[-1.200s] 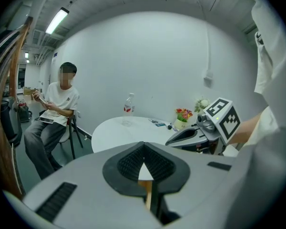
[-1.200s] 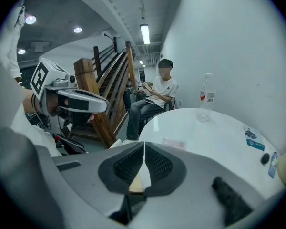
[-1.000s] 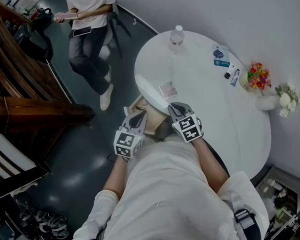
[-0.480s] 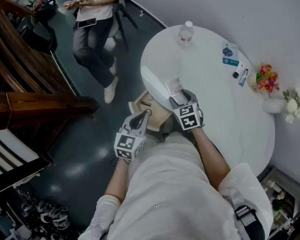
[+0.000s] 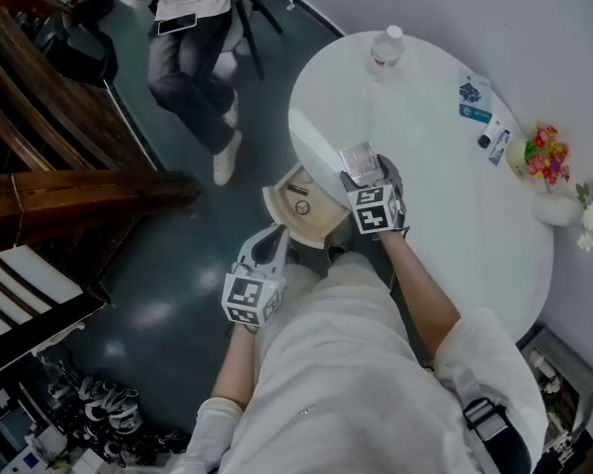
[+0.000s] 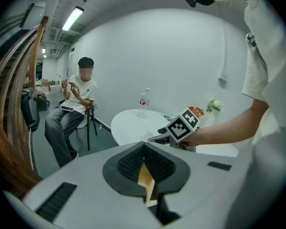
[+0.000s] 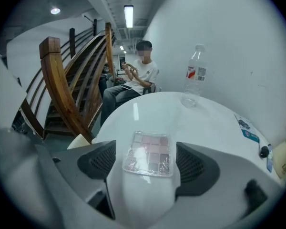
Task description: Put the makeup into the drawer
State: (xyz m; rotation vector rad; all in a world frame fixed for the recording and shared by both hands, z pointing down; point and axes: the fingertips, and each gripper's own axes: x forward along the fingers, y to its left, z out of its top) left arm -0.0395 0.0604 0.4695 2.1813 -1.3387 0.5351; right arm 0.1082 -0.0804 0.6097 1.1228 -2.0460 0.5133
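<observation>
A clear eyeshadow palette (image 5: 361,159) (image 7: 149,153) lies flat on the round white table (image 5: 445,215), near its edge. My right gripper (image 5: 366,174) (image 7: 148,165) reaches over it; its jaws have just been opening and now stand wide, one on each side of the palette, pads (image 7: 193,163) off it. Under the table edge a light wooden drawer (image 5: 295,223) stands pulled out with small items inside. My left gripper (image 5: 274,240) (image 6: 144,163) hovers shut and empty just in front of the drawer.
A water bottle (image 5: 386,45) (image 7: 195,75) stands at the table's far side. Small boxes (image 5: 471,100) and flowers (image 5: 546,153) line its right rim. A person (image 5: 193,18) sits on a chair beyond. A wooden stair rail (image 5: 49,196) runs along the left.
My right gripper has moved from beside the drawer onto the table and opened around the palette. The left gripper has drawn back a little from the drawer front, still shut.
</observation>
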